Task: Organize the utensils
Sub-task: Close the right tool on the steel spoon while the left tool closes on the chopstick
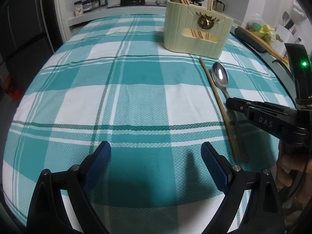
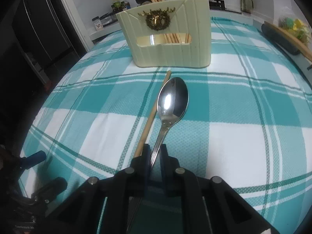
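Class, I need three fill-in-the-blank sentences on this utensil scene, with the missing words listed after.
1. The right gripper is shut on the handle of the ____.
2. The left gripper holds ____.
3. A single loose chopstick lies on the checked ____, beside the spoon.
4. The cream holder already contains several wooden ____.

Missing words: spoon; nothing; tablecloth; chopsticks
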Action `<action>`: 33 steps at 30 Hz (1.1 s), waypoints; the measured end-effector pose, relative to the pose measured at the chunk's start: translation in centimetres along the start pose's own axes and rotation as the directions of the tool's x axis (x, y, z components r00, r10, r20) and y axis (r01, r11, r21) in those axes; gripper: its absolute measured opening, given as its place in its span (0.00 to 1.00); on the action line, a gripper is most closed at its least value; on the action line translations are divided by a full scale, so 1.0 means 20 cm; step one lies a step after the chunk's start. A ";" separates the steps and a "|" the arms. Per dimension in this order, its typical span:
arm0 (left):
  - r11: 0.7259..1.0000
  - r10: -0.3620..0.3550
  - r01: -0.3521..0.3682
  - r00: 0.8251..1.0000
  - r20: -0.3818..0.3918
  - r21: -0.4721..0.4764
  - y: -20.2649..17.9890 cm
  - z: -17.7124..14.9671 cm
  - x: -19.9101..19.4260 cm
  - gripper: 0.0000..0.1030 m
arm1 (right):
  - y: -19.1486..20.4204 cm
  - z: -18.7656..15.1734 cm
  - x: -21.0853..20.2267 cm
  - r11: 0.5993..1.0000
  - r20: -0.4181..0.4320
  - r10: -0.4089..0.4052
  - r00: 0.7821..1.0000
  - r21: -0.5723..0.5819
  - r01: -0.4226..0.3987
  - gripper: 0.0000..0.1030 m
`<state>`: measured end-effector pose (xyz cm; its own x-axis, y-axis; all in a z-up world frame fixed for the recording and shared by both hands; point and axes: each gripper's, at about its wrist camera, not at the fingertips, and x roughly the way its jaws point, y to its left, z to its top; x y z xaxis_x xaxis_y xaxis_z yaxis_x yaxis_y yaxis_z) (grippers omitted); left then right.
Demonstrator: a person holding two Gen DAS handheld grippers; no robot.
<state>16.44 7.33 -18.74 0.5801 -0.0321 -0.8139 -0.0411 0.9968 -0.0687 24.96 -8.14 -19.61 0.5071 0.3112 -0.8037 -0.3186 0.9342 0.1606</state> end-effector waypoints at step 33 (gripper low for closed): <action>0.992 -0.010 0.013 1.000 -0.028 0.127 -0.29 0.07 0.10 0.04 | -0.32 -0.36 -0.33 0.954 0.072 -0.297 0.952 0.057 0.293 0.07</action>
<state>18.89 1.60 -19.17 0.5575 -0.0441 -0.8290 0.0705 0.9975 -0.0056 17.87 -17.45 -19.45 0.6351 0.0317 -0.7718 -0.1100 0.9927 -0.0497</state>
